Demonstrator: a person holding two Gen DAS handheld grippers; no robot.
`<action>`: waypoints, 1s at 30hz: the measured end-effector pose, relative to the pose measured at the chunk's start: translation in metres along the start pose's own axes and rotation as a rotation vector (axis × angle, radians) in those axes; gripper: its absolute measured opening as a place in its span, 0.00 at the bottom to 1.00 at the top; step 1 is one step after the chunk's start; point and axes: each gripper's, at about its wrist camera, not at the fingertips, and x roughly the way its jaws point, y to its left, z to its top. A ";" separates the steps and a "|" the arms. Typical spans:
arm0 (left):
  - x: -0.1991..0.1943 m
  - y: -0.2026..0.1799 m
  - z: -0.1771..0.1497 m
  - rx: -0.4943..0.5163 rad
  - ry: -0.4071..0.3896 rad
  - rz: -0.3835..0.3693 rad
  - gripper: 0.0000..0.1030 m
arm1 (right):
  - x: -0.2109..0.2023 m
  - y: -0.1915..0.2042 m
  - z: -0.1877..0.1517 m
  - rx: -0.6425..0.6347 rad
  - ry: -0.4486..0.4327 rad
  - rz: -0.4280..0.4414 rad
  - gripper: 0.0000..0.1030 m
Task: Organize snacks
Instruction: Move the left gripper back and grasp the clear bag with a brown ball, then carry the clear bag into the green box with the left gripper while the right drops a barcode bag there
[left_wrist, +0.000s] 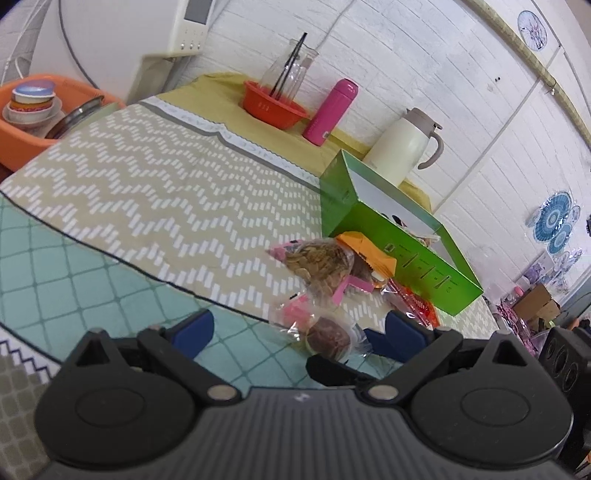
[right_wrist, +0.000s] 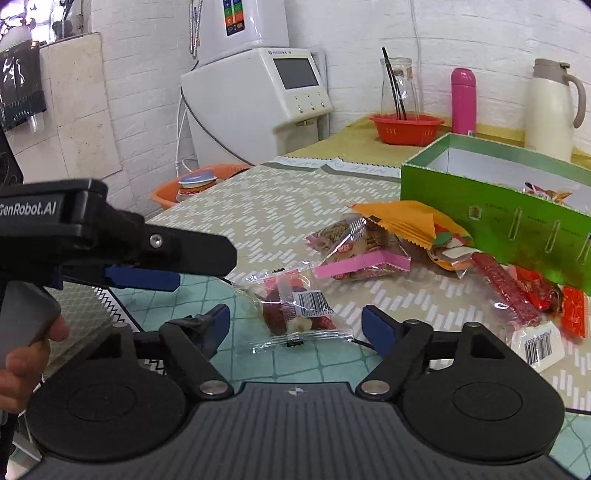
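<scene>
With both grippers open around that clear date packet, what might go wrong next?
1. Both the left gripper and right gripper frame the clear packet; closing together, they may collide.
2. Its slippery wrapper may slide from the pads.
3. The green box has tall walls; a low carry could snag its rim.

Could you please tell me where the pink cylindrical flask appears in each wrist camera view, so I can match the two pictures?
Left wrist view: the pink cylindrical flask stands upper centre, right of the red plastic basket.
Right wrist view: the flask stands upper right, again right of the basket.
Shared landmark: the open green cardboard box, nearer the camera than the flask.
</scene>
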 end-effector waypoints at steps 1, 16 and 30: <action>0.007 0.000 0.003 0.001 0.016 -0.015 0.95 | 0.000 -0.003 -0.001 0.019 0.011 0.015 1.00; 0.059 -0.057 -0.027 0.158 0.260 -0.266 0.54 | -0.066 -0.031 -0.039 -0.043 -0.004 -0.078 1.00; 0.061 -0.084 -0.044 0.185 0.258 -0.255 0.41 | -0.078 -0.043 -0.050 0.073 -0.027 -0.166 0.52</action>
